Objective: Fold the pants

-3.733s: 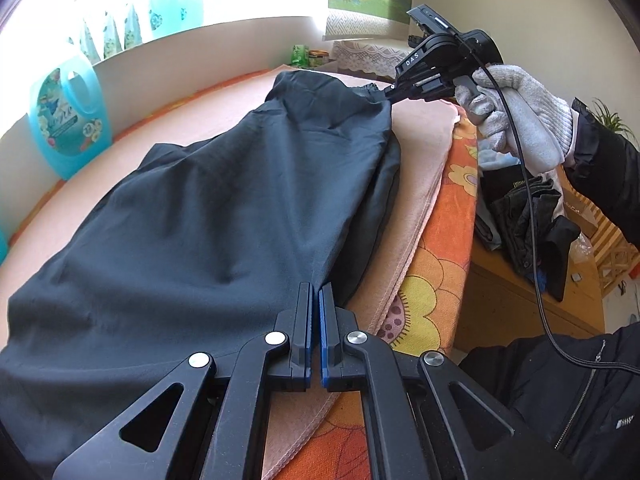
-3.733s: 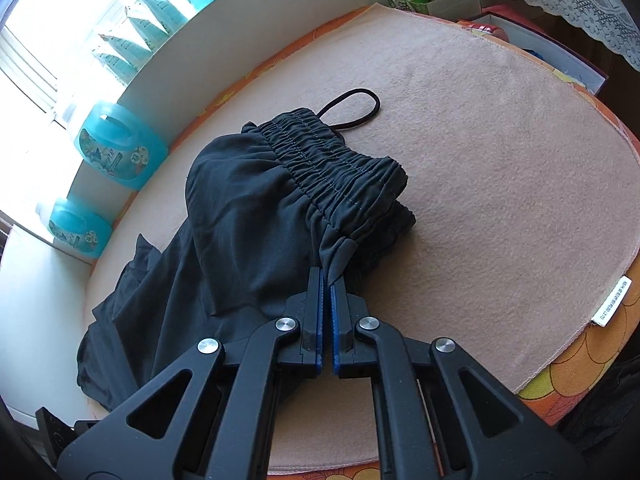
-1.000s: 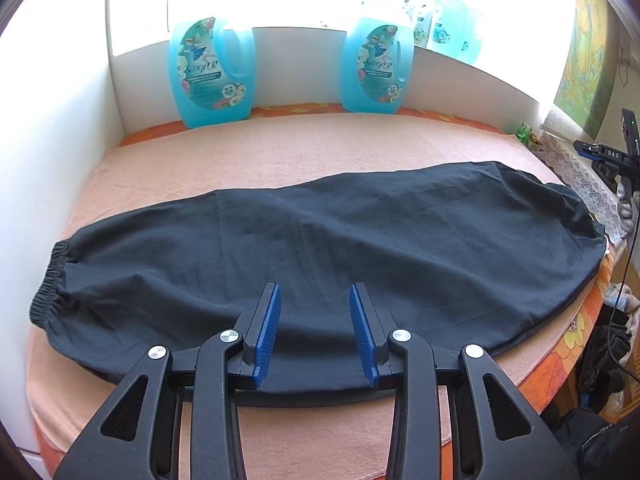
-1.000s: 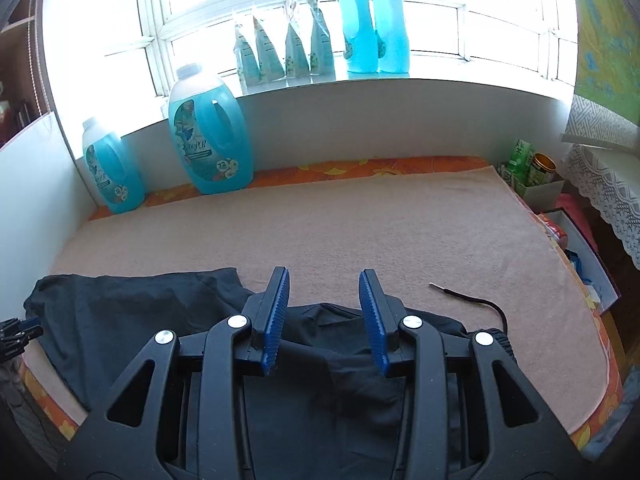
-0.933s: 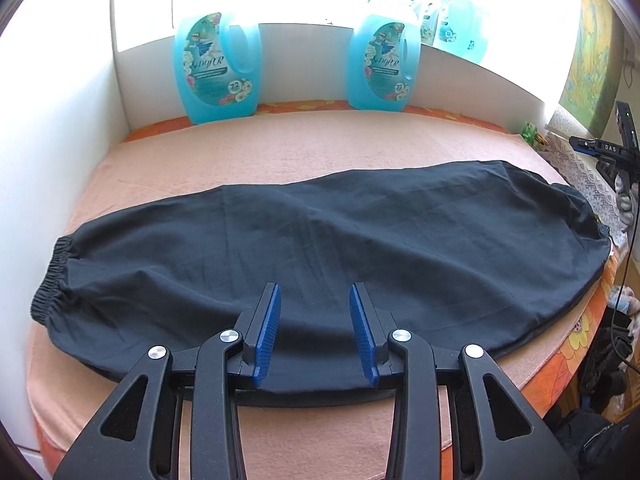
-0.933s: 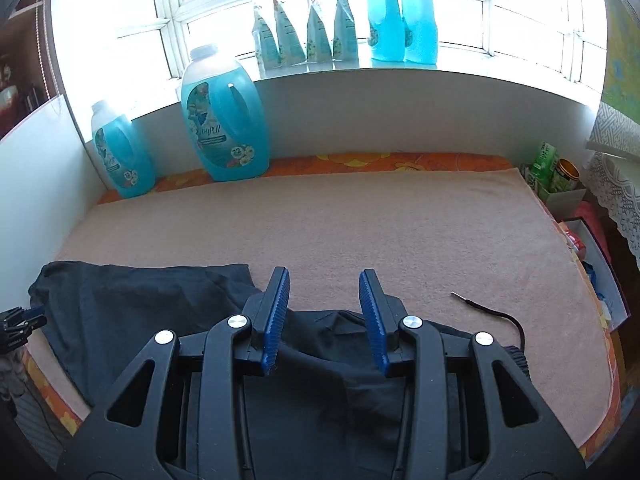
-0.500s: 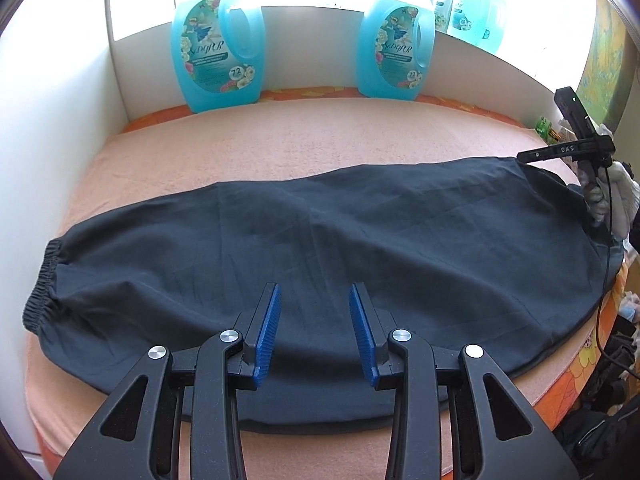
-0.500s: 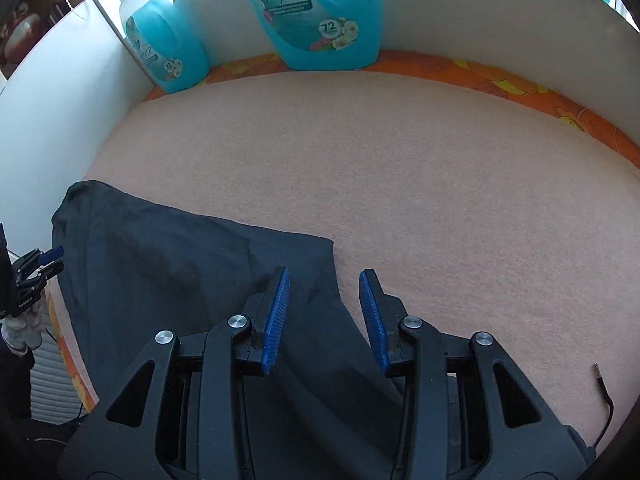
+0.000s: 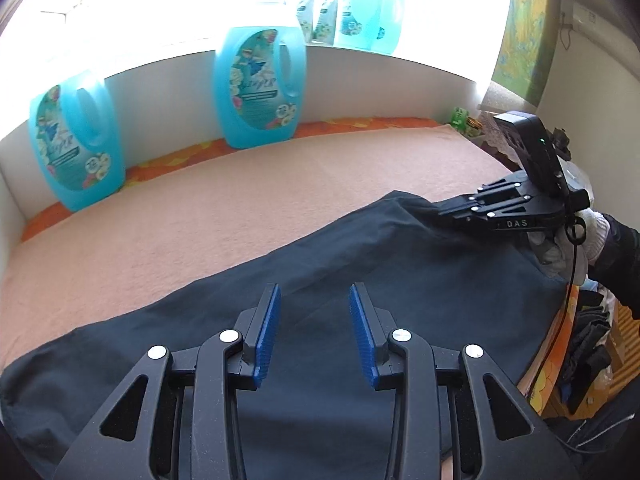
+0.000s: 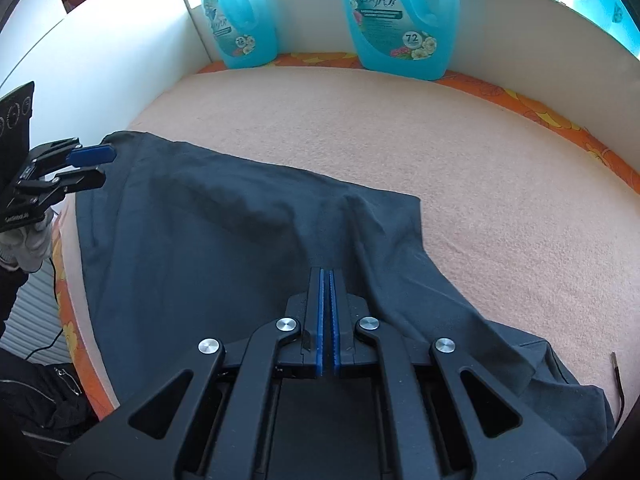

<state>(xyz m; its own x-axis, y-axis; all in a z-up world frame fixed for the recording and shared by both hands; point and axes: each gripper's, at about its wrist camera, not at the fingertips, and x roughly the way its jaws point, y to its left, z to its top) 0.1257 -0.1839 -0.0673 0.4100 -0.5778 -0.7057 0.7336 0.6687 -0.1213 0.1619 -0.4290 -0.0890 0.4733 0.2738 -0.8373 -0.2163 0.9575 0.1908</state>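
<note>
The dark pants (image 9: 360,280) are being laid lengthwise over a peach-coloured towel (image 9: 240,200) that covers a surface with an orange floral cloth (image 10: 532,112) showing at its edges. The right gripper (image 10: 328,276) is being held with its blue pads pressed together, its jaws having just been closing; a ridge of the pants' fabric is being pinched at their tips. In the left wrist view the letters "DAS" are being shown in white on that gripper's black body, which is being carried by a hand (image 9: 576,236) in a white knitted glove. The left gripper (image 9: 314,300) is being held released above the pants, its pads apart and nothing between them. Two blue detergent jugs (image 10: 400,16) are being kept against the white back wall; the number "72" is being displayed on both labels, while the script brand name above cannot be read with certainty. A thin black cord (image 10: 618,384) is lying on the towel beside the waist end.
</note>
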